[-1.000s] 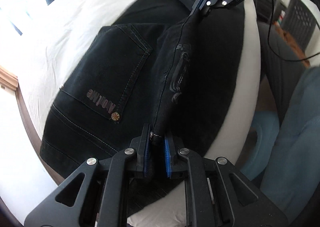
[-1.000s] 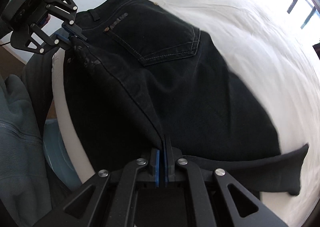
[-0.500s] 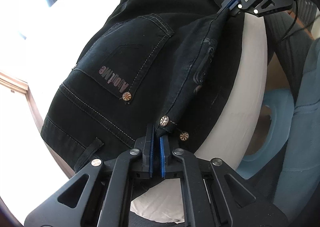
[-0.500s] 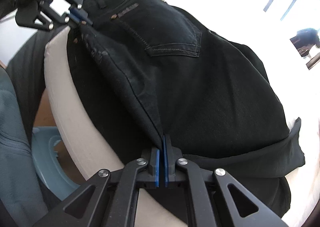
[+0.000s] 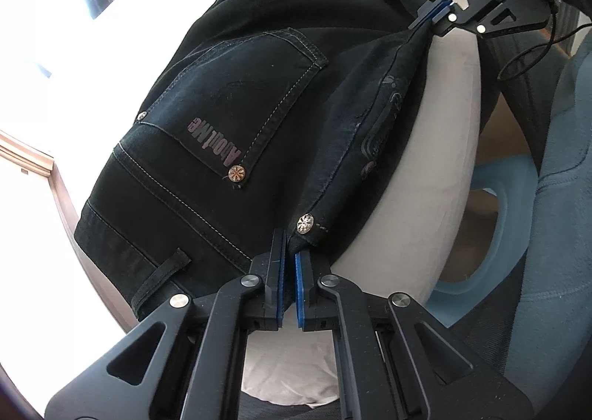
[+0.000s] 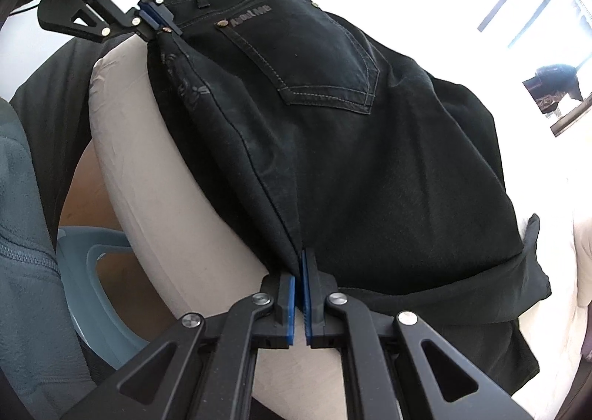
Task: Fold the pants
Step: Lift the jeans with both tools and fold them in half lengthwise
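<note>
The pants (image 5: 259,146) lie on the white bed (image 5: 436,168), bunched at its near edge, back pocket up. The left gripper (image 5: 289,257) pinches the waistband corner beside a rivet; the right gripper (image 6: 300,264) pinches the same side edge further down the leg, so the seam runs taut between them. The legs already look doubled — a folded layer shows at the far side in the right view — but the stack is rumpled and hangs over the edge. Still left, I judge: laying this edge flat, smoothing, and at least one more fold.
</note>
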Demonstrator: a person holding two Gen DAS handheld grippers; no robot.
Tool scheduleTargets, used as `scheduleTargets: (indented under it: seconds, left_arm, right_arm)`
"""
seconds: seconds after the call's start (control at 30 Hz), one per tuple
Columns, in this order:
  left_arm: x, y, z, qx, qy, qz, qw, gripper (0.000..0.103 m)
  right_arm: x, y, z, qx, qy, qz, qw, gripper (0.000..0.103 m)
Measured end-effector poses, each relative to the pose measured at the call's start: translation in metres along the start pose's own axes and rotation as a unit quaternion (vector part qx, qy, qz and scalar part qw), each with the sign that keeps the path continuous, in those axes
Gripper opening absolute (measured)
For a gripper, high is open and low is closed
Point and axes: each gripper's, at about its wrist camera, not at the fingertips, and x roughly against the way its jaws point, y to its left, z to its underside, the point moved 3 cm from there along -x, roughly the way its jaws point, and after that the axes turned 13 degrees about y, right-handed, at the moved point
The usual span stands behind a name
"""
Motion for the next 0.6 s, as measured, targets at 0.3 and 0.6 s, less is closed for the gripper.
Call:
scheduleTargets:
  seconds: [0.3, 0.6]
  left_arm:
    - [-0.012, -0.001, 0.008, 0.026, -0.027, -0.003, 0.9993, 0.006]
    - [0.039, 0.013, 0.022, 0.061, -0.020, 0.035, 0.9973, 0.011]
  right_arm:
    - [-0.013, -0.010, 0.009, -0.014, 0.001, 0.009, 1.000, 0.008]
    - [0.002, -0.039, 0.022, -0.105, -0.040, -0.065, 0.992, 0.049]
